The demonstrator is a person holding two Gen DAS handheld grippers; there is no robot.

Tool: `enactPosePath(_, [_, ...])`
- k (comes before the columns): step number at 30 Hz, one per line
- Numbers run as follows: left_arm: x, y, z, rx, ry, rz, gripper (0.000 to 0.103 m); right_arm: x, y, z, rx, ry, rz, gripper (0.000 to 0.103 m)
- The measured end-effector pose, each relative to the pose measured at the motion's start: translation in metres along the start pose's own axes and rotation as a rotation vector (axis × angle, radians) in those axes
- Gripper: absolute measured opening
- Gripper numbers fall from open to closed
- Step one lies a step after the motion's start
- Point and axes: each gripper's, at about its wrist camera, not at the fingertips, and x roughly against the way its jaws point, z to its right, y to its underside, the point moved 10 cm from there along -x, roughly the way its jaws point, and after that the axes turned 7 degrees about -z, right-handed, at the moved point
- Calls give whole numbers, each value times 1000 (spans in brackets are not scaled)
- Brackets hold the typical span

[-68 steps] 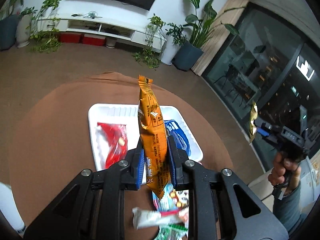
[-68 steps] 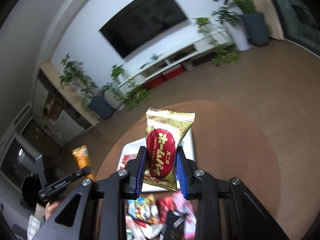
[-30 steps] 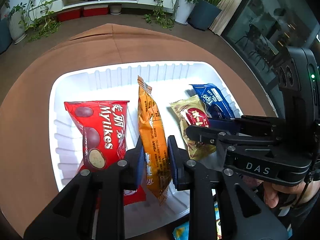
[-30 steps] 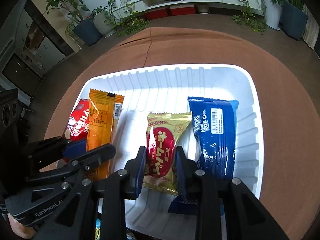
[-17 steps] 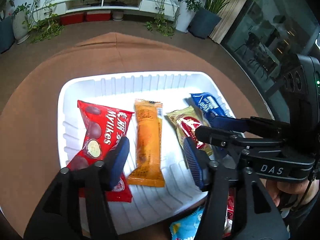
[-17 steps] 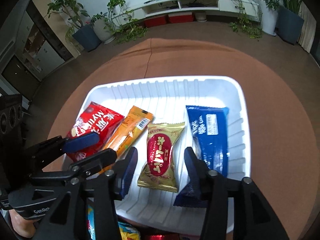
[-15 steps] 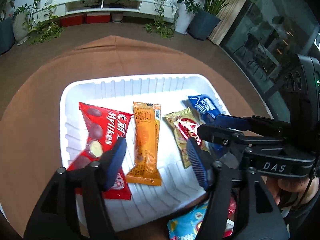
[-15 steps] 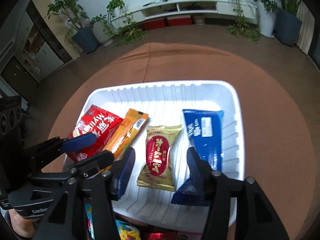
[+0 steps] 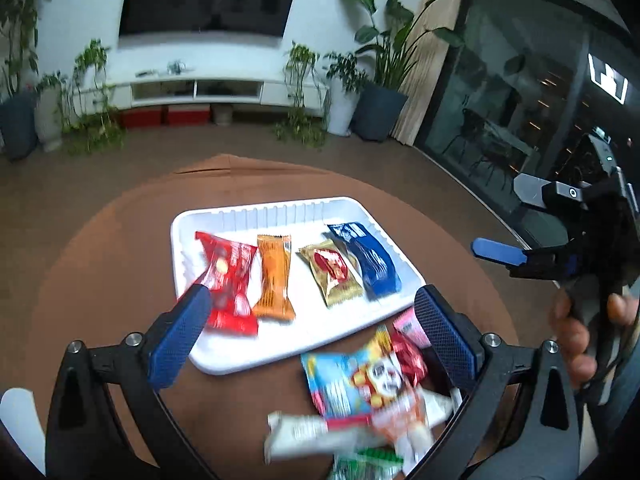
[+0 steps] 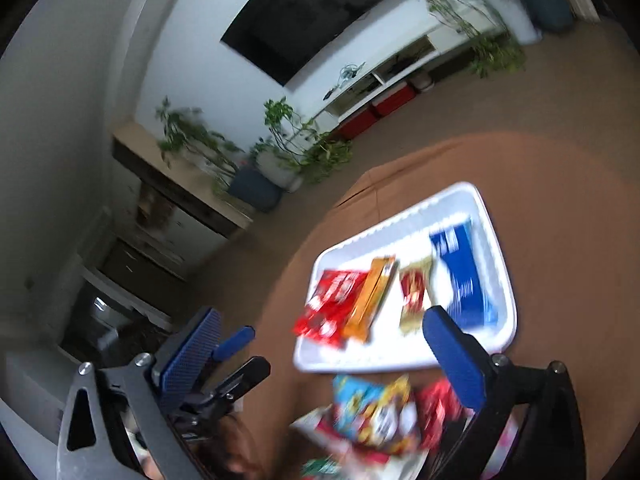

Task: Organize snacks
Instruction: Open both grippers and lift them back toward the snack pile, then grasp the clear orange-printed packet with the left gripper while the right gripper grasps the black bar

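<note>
A white tray (image 9: 280, 210) on the round brown table holds a red pack (image 9: 228, 276), an orange pack (image 9: 274, 276), a gold pack (image 9: 334, 276) and a blue pack (image 9: 366, 258), flat in a row. My left gripper (image 9: 310, 300) hovers above the tray's near edge, jaws opening wide with nothing between them. In the right wrist view the tray (image 10: 496, 248) is blurred; my right gripper (image 10: 320, 316) is also raised, its jaws opening and empty. Loose snacks (image 9: 360, 384) are piled in front of the tray.
A person's hand (image 9: 576, 344) grips the right tool at the right edge, one blue finger (image 9: 498, 251) showing. A white object (image 9: 20, 412) sits at the table's near left. Beyond the table (image 9: 100, 260) are floor, potted plants, a TV stand and glass doors.
Both grippers let go: the orange and gold packs now lie flat in the tray. Both jaws spread wide and both grippers pulled back and up from the tray.
</note>
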Motion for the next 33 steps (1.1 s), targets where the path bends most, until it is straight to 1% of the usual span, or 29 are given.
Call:
enactPosePath(2, [14,22,0,25,-26,-12,103,15,19,6,-12,34,16,103])
enactPosePath(5, [28,57,-7,96,-57,-59,103,39,47,19,-26,91,78,103])
enactPosePath(6, [32,69,-9,128,-53,-70,103,47,60,25,-44,113,96,103])
enactPosePath(8, [37,94,-11,197,-16,-95,103,55,77,33,-65,135,104,103])
enactPosePath(9, [40,106,-11,222,2,-100,103,59,86,37,-75,165,108,103])
enactPosePath(10, [43,114,-11,234,12,-101,103,62,98,43,-79,213,105,103])
enactPosePath(12, [46,130,-8,249,27,-117,103,64,110,50,-64,264,95,101])
enactPosePath(14, [48,142,-1,224,24,-134,103,62,123,54,-32,340,72,99])
enactPosePath(16, [49,151,9,166,5,-142,103,57,134,56,21,411,43,96])
enactPosePath(17, [50,154,14,137,0,-145,103,56,136,55,42,430,38,93])
enactPosePath(18, [51,157,20,117,4,-150,103,51,139,52,89,468,29,93])
enactPosePath(20, [51,160,27,95,19,-147,103,44,144,51,146,518,10,92])
enactPosePath(22, [50,160,33,72,26,-143,103,37,148,52,161,532,-15,88])
enactPosePath(24, [48,160,35,52,22,-148,103,31,151,57,155,539,-43,80])
enactPosePath(26, [46,163,34,47,14,-153,103,27,152,60,151,556,-57,76])
enactPosePath(30, [43,161,28,46,-3,-151,103,23,153,64,163,581,-74,73])
enactPosePath(33, [41,160,28,34,-8,-164,102,14,157,66,170,590,-109,70])
